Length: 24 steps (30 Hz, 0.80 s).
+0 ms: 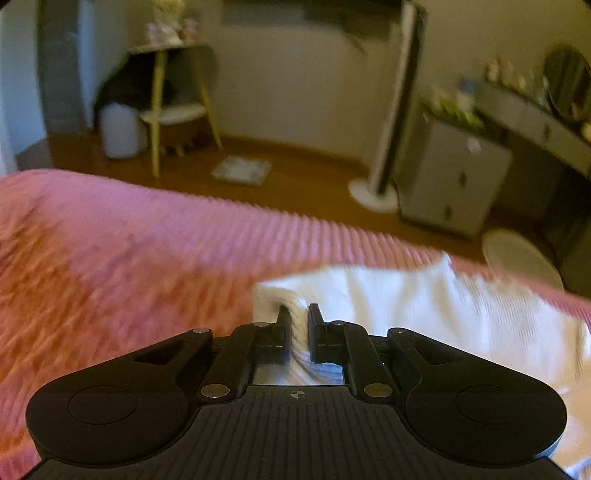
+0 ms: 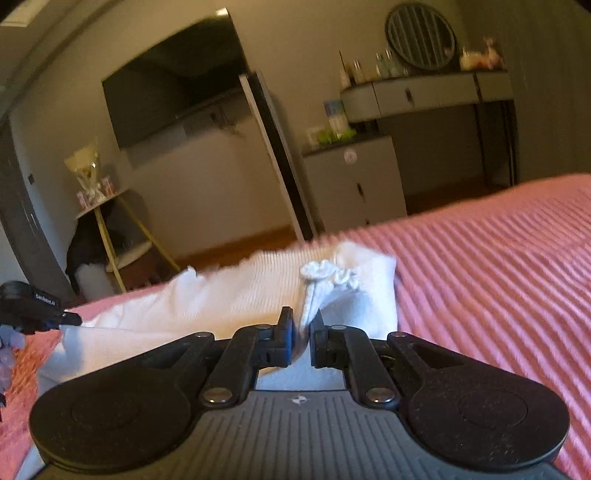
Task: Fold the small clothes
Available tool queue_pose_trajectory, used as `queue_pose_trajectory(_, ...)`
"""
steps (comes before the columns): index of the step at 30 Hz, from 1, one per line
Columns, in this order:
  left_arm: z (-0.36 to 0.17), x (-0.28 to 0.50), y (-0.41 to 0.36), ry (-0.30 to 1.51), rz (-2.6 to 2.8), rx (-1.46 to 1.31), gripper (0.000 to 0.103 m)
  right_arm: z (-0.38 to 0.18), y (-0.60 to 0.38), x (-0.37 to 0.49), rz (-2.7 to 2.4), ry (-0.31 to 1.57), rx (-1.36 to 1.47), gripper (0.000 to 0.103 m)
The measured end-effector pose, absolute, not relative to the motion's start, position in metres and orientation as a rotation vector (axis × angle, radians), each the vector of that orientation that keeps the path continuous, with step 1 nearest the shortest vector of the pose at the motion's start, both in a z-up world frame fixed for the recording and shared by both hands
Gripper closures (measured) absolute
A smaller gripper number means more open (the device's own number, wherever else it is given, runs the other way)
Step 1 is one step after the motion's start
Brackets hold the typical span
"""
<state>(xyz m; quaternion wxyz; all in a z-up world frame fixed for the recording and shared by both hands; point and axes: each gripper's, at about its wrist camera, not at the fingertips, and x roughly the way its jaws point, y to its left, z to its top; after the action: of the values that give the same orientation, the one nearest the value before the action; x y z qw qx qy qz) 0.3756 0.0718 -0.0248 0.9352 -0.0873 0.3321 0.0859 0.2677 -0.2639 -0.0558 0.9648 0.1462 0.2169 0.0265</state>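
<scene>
White ribbed knit: one small garment [image 1: 424, 306], lying across a pink ribbed bedspread [image 1: 129, 240], close to the edge of the bed that faces the wooden floor. Exact type of garment cannot be told; a frilled trim [image 2: 328, 275] shows at one end in the right wrist view.

Left gripper [image 1: 298, 317]: jaws drawn narrow, a bunched fold of the white knit pinched between the pads. The same gripper appears at the left margin of the right wrist view, its tip touching the garment's far end.

Right gripper [image 2: 302, 325]: jaws likewise narrow, clamped on a twisted tail of the cloth just below the frilled trim.

Condition of garment: held at two opposite ends, its middle resting on the bedspread, rumpled and not yet flat.

Step in hand, as judged: both ends secured, the fold itself not yet made. This looks like the take-up before spreading or doubling the piece over.

Next move calls for, as judged: lifting both ends together and drawing the cloth taut enough to smooth it, then carrying one end over to meet the other. Both grips sit on bunched fabric, so the edges may not line up without a regrasp.

Surroundings: grey cabinet [image 1: 454, 177], dressing table with round mirror [image 2: 421, 35], tall white stand [image 1: 391, 110], small side table [image 1: 177, 81].
</scene>
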Motion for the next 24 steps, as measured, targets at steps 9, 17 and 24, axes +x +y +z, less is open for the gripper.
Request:
queue_pose_trajectory(9,-0.040,0.347,0.096,0.793,0.146,-0.349,0.035,-0.074,-0.287,0.274,0.057,0.551,0.427,0.074)
queue_pose_trajectory(17,-0.056,0.291,0.090,0.804,0.195,-0.322,0.033,-0.070,-0.280,0.284,0.055,0.580,0.417,0.096)
queue_pose_trajectory(24,-0.058,0.287,0.079,0.819,0.192,-0.267,0.030,-0.068,-0.276,0.291,0.014,0.591,0.320,0.096)
